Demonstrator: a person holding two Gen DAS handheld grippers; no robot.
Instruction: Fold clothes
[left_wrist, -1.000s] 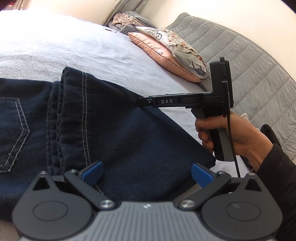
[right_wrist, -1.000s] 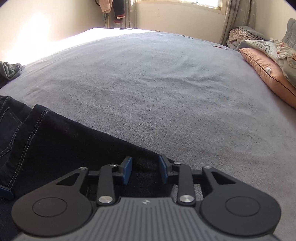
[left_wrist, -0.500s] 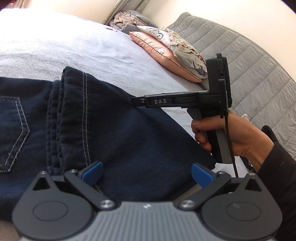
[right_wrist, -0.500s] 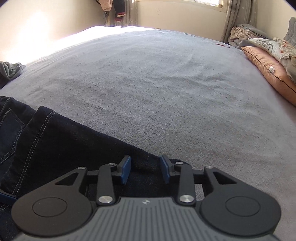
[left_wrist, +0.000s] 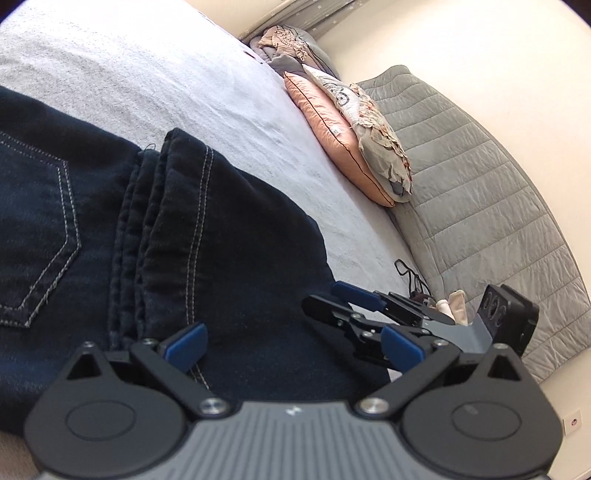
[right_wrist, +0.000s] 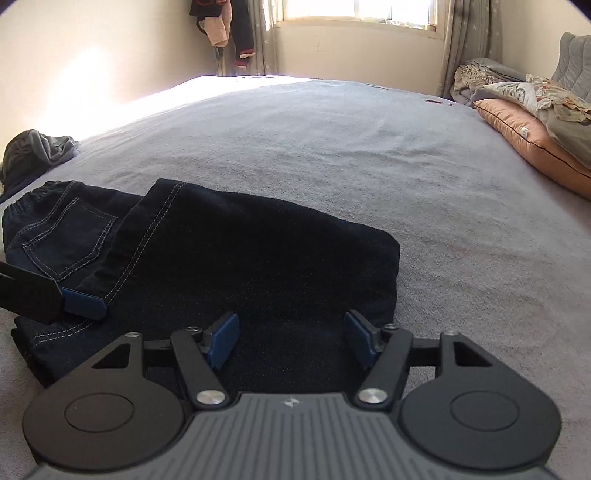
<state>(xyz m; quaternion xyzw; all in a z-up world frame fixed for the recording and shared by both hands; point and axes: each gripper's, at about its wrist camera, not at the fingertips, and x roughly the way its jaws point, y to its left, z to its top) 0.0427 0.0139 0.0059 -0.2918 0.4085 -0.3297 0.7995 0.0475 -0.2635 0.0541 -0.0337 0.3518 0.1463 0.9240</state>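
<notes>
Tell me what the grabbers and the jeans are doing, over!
Left gripper open, right gripper open, both holding nothing. Jeans folded, lying on the bed. Nothing in the way.

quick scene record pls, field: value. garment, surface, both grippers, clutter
garment: dark jeans, legs folded over the seat, back pocket showing
surface: bed with grey cover
left gripper: open, over the jeans, holding nothing
right gripper: open, over the folded end of the jeans, holding nothing
clutter: pink pillow by the grey headboard; grey cloth at the far bed edge; clothes hanging near the window
</notes>
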